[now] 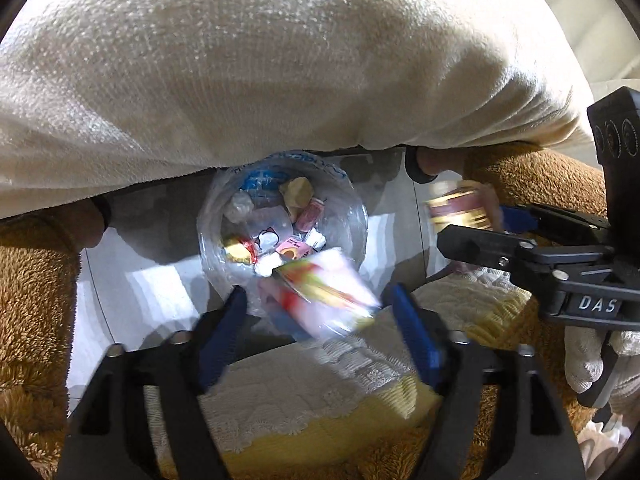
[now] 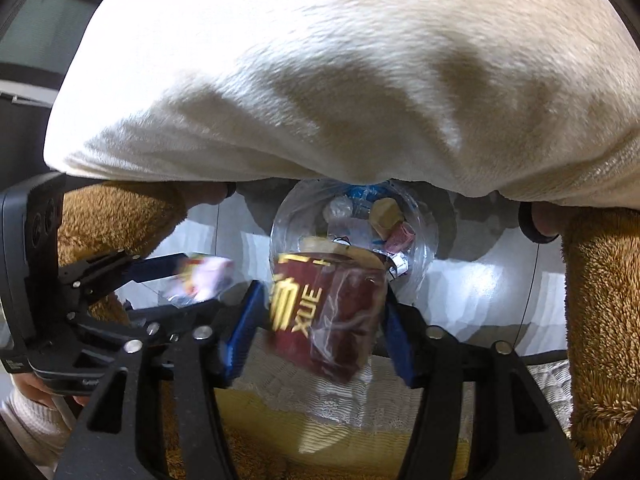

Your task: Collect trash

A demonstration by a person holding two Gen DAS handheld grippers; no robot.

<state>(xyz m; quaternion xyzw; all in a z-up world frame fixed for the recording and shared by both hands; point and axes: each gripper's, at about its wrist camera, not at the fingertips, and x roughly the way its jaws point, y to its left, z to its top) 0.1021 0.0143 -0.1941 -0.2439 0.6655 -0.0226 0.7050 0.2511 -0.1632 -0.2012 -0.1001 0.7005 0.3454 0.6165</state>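
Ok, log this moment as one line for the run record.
step: dropping trash | left gripper: open, snack wrapper falling | right gripper: open, red packet falling | target: bag-lined bin

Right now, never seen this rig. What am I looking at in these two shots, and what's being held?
No robot: a person holds a two-finger gripper in each hand, a fisheye camera on each looking down its fingers. The left camera shows the left gripper over a bag-lined bin on the pale floor, a blurred pink-and-yellow wrapper between its open blue pads. The right camera shows the right gripper over the same bin, a dark red packet with gold lettering between its pads, apparently loose too. Cream fabric fills the top.
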